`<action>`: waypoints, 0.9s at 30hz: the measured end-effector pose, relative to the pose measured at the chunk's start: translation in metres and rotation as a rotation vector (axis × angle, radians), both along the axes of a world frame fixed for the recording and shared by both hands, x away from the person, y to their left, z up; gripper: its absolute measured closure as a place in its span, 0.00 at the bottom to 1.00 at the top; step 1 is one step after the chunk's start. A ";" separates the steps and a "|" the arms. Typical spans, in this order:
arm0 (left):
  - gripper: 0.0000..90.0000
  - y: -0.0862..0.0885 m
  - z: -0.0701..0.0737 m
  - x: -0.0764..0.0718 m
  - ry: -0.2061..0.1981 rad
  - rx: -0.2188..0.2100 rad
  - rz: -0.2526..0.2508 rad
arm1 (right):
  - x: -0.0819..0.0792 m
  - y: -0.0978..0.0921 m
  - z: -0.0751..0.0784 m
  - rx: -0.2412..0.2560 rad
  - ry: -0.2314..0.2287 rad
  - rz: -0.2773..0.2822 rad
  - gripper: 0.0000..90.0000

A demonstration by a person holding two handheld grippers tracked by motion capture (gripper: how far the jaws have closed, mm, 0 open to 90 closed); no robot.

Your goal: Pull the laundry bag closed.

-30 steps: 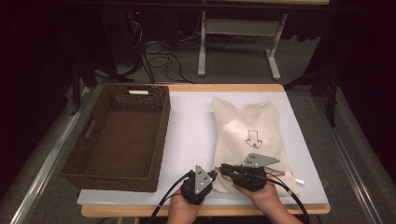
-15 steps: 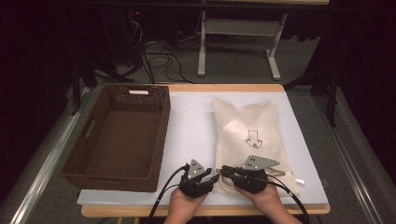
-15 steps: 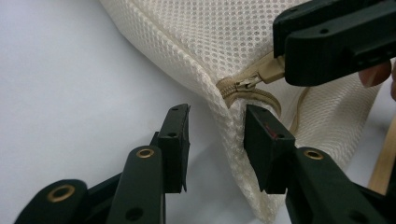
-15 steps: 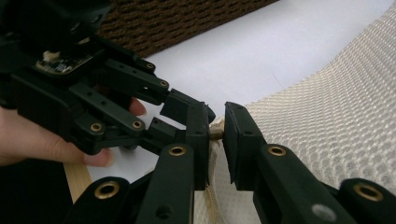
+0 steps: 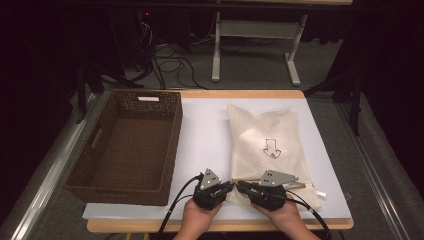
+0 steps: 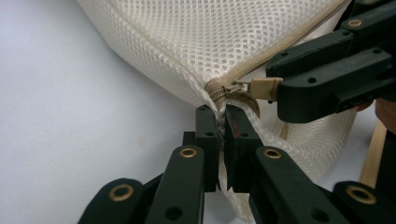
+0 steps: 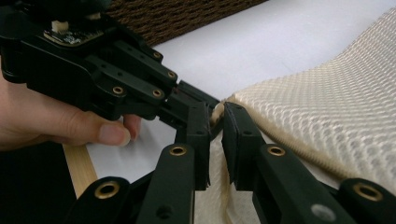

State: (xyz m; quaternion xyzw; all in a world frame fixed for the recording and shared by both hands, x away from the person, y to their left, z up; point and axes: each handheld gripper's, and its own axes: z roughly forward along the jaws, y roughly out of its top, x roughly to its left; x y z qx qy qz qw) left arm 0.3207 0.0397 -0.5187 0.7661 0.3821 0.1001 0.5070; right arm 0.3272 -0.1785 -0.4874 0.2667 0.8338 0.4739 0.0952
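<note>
A cream mesh bag [image 5: 267, 145] with a black arrow print lies on the white table top [image 5: 205, 135], right of centre. At its near left corner both grippers meet tip to tip. My left gripper [image 5: 230, 186] [image 6: 219, 112] is shut on the bag's fabric just below the end of the zipper. My right gripper [image 5: 240, 185] [image 7: 215, 114] is shut on the tan zipper pull [image 6: 262, 88], which shows in the left gripper view. The mesh bag [image 7: 336, 107] fills the right of the right gripper view, with the left gripper [image 7: 205, 100] and its hand at the left.
A dark brown wicker basket [image 5: 130, 145] [image 7: 177, 14] stands empty on the left of the table. The wooden front edge [image 5: 150, 226] runs just below the hands. Cables and a desk frame [image 5: 255, 45] lie on the floor beyond the table.
Both grippers have stayed at the bag's near left corner. The left gripper has shifted slightly and now meets the right one tip to tip.
</note>
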 end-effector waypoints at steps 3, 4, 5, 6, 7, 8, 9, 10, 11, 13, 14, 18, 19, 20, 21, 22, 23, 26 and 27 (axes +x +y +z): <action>0.95 0.000 0.002 -0.002 -0.024 0.008 0.005 | -0.001 -0.001 0.001 0.002 0.003 0.001 0.90; 0.95 -0.001 0.002 -0.003 -0.035 0.018 0.007 | -0.001 -0.002 0.001 0.007 0.006 -0.004 0.90; 0.95 -0.002 0.002 -0.004 -0.042 0.023 0.008 | 0.000 -0.002 0.001 0.010 0.004 -0.001 0.89; 0.95 -0.004 0.002 -0.005 -0.058 0.036 0.009 | 0.000 -0.003 0.001 0.015 0.006 -0.004 0.88; 0.95 -0.004 0.003 -0.005 -0.062 0.042 0.008 | 0.000 -0.003 0.001 0.021 0.014 -0.007 0.87; 0.95 -0.005 0.003 -0.006 -0.066 0.049 0.003 | 0.001 -0.003 0.001 0.026 0.017 -0.009 0.87; 0.95 -0.006 0.003 -0.007 -0.070 0.055 0.002 | 0.002 -0.003 0.001 0.028 0.015 -0.011 0.87; 0.95 -0.006 0.003 -0.007 -0.075 0.055 0.002 | 0.003 -0.003 0.001 0.032 0.021 -0.013 0.87; 0.95 -0.006 0.003 -0.007 -0.076 0.059 0.000 | 0.004 -0.003 0.001 0.034 0.024 -0.017 0.87; 0.95 -0.007 0.003 -0.008 -0.078 0.065 -0.001 | 0.006 -0.003 0.001 0.040 0.030 -0.019 0.88; 0.95 -0.007 0.003 -0.008 -0.078 0.066 -0.001 | 0.007 -0.002 0.001 0.042 0.036 -0.024 0.89; 0.95 -0.007 0.004 -0.008 -0.078 0.066 -0.003 | 0.008 -0.003 0.001 0.047 0.041 -0.027 0.93; 0.95 -0.007 0.004 -0.008 -0.077 0.065 -0.003 | 0.009 -0.003 0.001 0.048 0.041 -0.024 0.94; 0.95 -0.007 0.004 -0.008 -0.076 0.065 -0.003 | 0.009 -0.003 0.001 0.049 0.042 -0.022 0.95; 0.95 -0.006 0.004 -0.008 -0.077 0.063 -0.002 | 0.008 -0.003 0.001 0.047 0.042 -0.023 0.97; 0.95 -0.006 0.004 -0.008 -0.076 0.062 -0.004 | 0.008 -0.003 0.001 0.046 0.037 -0.021 0.97; 0.95 -0.006 0.004 -0.008 -0.078 0.061 -0.001 | 0.008 -0.003 0.001 0.046 0.032 -0.020 0.97; 0.95 -0.004 0.005 -0.008 -0.068 0.039 0.000 | 0.007 -0.004 0.002 0.044 0.020 -0.021 0.98; 0.95 -0.003 0.005 -0.007 -0.065 0.032 0.001 | 0.007 -0.004 0.002 0.045 0.016 -0.023 0.98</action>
